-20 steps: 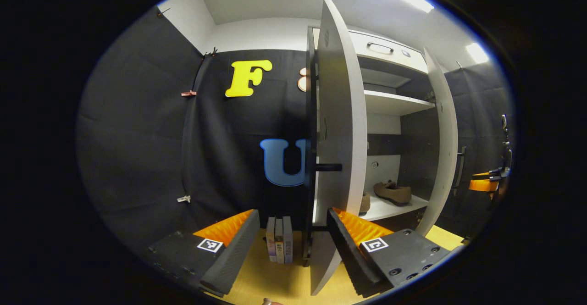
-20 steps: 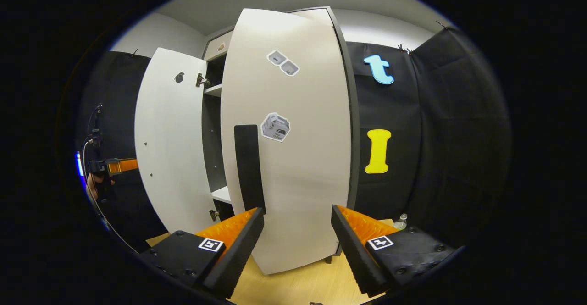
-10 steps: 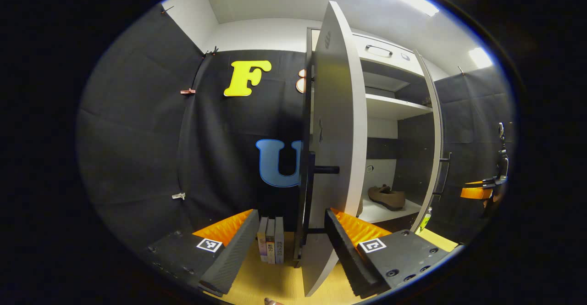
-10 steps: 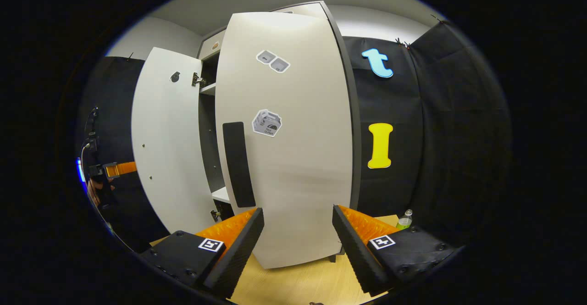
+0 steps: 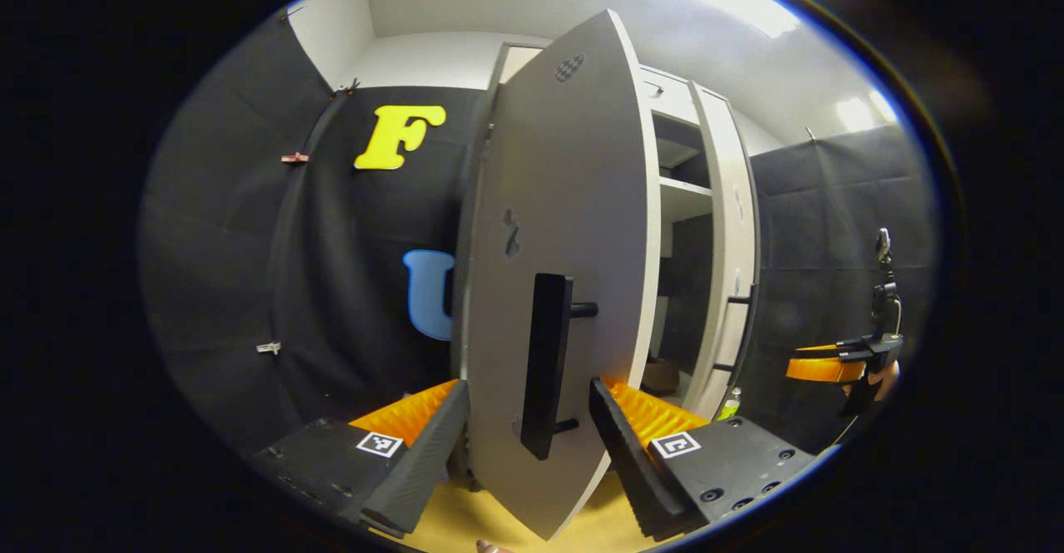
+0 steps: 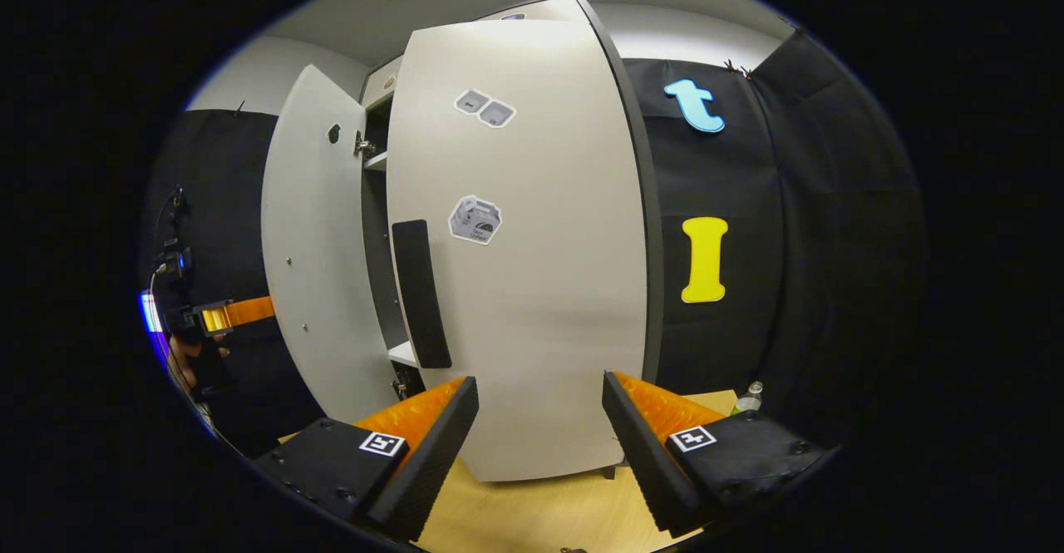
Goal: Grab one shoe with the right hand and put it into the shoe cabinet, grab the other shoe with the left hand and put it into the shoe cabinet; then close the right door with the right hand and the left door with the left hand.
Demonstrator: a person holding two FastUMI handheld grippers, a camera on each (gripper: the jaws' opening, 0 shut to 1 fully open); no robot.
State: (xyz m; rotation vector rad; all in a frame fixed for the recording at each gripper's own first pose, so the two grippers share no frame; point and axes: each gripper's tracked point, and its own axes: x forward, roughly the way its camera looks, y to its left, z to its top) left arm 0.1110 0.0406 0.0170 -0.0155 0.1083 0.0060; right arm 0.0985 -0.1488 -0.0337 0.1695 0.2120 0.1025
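Left tool [image 5: 528,420]: fingers wide apart, gripping nothing; left door [image 5: 557,229] stands centre frame between them, part-swung, its bar handle [image 5: 544,366] low centre.

Right tool [image 6: 540,424]: wide apart too, nothing held. Right door [image 6: 532,245] centre frame, nearly shut; a dark gap shows along its left edge.

Shoe cabinet [image 5: 682,162] sits right of centre in the left gripper view. One brown shape low inside [image 5: 661,374], likely a shoe; second not made out.

Count: two doors, two handles, two tools.

Handling, judged: doors are stiff, light hinged panels with smooth faces. Push on the flat near the handle edge, or hook the bar.
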